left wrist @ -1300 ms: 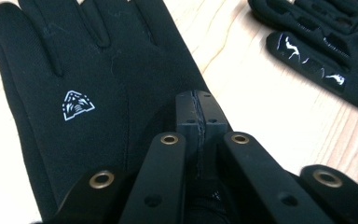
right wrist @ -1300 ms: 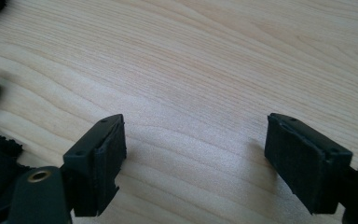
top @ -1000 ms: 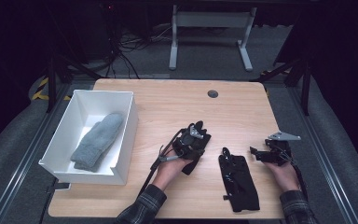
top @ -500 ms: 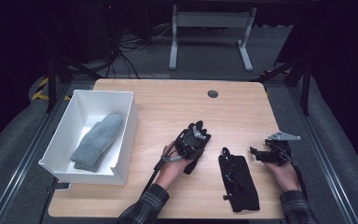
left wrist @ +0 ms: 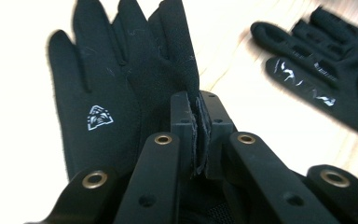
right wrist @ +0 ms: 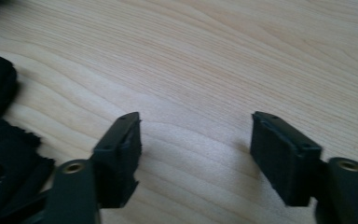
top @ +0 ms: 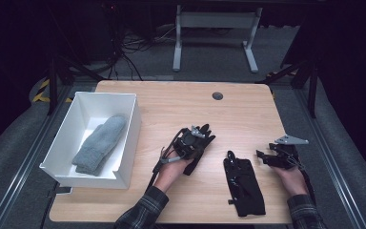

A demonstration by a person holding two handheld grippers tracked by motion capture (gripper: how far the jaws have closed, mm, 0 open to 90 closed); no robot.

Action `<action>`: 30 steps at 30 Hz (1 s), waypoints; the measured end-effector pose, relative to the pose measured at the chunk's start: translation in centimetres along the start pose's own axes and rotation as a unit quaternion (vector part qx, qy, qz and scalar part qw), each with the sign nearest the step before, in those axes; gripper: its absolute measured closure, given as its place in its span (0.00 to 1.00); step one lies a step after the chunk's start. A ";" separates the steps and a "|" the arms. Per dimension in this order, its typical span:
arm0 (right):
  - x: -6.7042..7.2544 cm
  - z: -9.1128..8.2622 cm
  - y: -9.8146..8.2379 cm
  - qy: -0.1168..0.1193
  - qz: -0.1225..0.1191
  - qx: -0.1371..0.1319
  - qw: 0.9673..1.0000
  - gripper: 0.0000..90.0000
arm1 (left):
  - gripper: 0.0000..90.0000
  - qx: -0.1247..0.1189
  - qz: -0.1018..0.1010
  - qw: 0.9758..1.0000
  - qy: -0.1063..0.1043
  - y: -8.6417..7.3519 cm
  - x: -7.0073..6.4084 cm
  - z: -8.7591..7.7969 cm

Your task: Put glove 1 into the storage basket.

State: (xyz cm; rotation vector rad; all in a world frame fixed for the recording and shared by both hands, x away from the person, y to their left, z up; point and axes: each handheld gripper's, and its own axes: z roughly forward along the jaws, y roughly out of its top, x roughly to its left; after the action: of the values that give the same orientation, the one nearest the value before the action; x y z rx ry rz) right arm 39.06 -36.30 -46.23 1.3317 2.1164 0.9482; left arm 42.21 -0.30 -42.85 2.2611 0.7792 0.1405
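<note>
The left gripper has just closed its jaws on an edge fold of the black fabric glove near the middle of the pale wooden table; lift slowly so the pinch holds. The right gripper, resting low by the table's right edge, has just been narrowing, its jaws half open with nothing between them, beside a second black glove near the front edge.

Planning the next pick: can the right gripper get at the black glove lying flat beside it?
Probably yes. The right gripper is open, with bare table between its jaws, and the flat glove lies right beside it.
</note>
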 end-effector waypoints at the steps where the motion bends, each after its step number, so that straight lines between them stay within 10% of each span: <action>1: 0.1 -0.2 0.1 0.004 -0.002 -0.004 1.000 0.53 | 0.96 -0.001 -0.002 1.000 -0.003 0.0 0.1 -0.3; 10: 2.8 -3.1 0.2 0.092 -0.040 0.007 0.995 0.99 | 0.96 -0.021 -0.010 1.000 -0.004 0.1 1.2 -3.3; 30: 8.8 -4.2 -1.8 0.205 -0.131 0.058 0.968 1.00 | 0.96 -0.045 -0.025 0.999 -0.007 0.0 2.4 -6.8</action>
State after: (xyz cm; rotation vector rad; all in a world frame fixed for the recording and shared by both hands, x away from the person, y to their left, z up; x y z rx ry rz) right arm 31.40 -30.15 -44.99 0.9290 2.6157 1.0705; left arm 42.07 5.17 -38.20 2.1547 0.8055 0.1337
